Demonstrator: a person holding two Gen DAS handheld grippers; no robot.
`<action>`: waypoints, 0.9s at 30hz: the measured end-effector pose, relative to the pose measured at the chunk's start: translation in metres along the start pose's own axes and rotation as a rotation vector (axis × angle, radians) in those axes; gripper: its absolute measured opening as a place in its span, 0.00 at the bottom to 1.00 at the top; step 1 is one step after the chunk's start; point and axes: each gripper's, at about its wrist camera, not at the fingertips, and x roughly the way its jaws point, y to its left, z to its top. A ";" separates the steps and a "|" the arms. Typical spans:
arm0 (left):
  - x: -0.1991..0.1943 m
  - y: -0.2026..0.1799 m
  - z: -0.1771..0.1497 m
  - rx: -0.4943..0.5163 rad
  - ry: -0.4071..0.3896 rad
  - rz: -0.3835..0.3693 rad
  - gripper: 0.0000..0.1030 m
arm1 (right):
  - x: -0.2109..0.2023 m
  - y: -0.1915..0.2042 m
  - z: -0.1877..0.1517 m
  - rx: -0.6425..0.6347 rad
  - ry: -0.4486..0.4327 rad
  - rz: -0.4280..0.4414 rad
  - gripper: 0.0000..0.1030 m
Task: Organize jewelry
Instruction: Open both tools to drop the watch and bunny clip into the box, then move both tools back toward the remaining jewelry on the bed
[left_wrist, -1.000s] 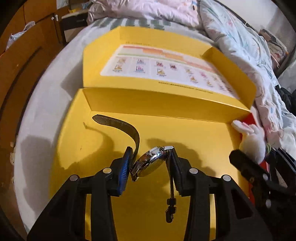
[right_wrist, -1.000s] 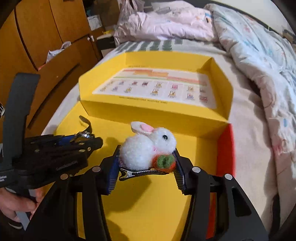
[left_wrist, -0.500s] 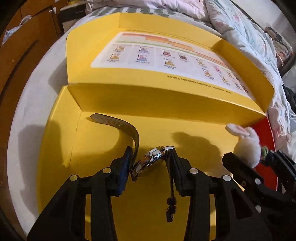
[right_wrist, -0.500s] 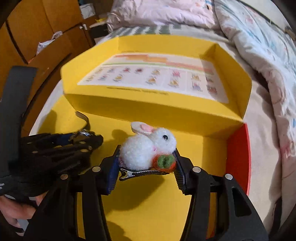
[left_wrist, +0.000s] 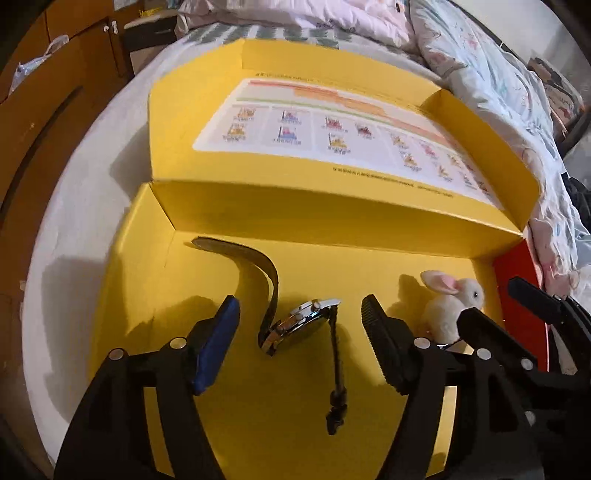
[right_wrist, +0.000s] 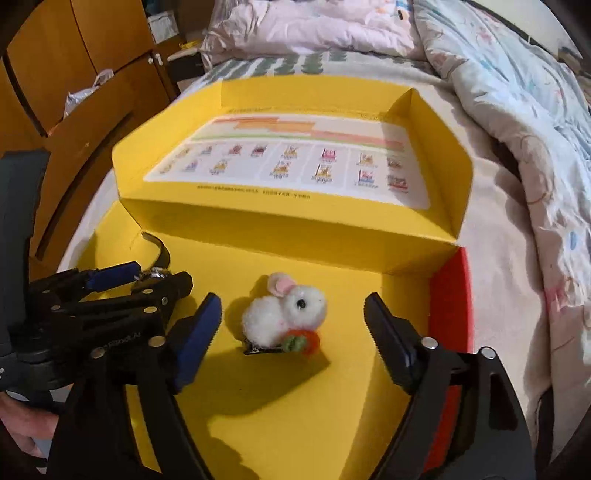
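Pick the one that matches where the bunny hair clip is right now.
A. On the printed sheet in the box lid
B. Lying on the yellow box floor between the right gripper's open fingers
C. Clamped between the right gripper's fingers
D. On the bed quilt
B: the bunny hair clip lies on the yellow box floor with clear gaps to both fingers of the right gripper, whose jaws are opening.

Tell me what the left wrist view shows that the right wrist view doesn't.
Only the left wrist view shows the whole watch, with both straps, lying between the opening left claw. Only the right wrist view shows the rabbit clip's carrot and metal clasp, between the opening right claw, and a hand. Both show the yellow box, rabbit and bedding.
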 end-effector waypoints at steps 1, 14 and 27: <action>-0.002 -0.002 0.001 0.008 -0.007 0.012 0.66 | -0.002 0.000 0.001 0.000 -0.004 0.002 0.81; -0.042 -0.013 -0.006 0.066 -0.109 0.092 0.68 | -0.056 0.005 -0.004 -0.014 -0.092 -0.048 0.88; -0.122 -0.025 -0.036 0.081 -0.255 0.116 0.75 | -0.126 0.011 -0.060 0.022 -0.207 -0.069 0.95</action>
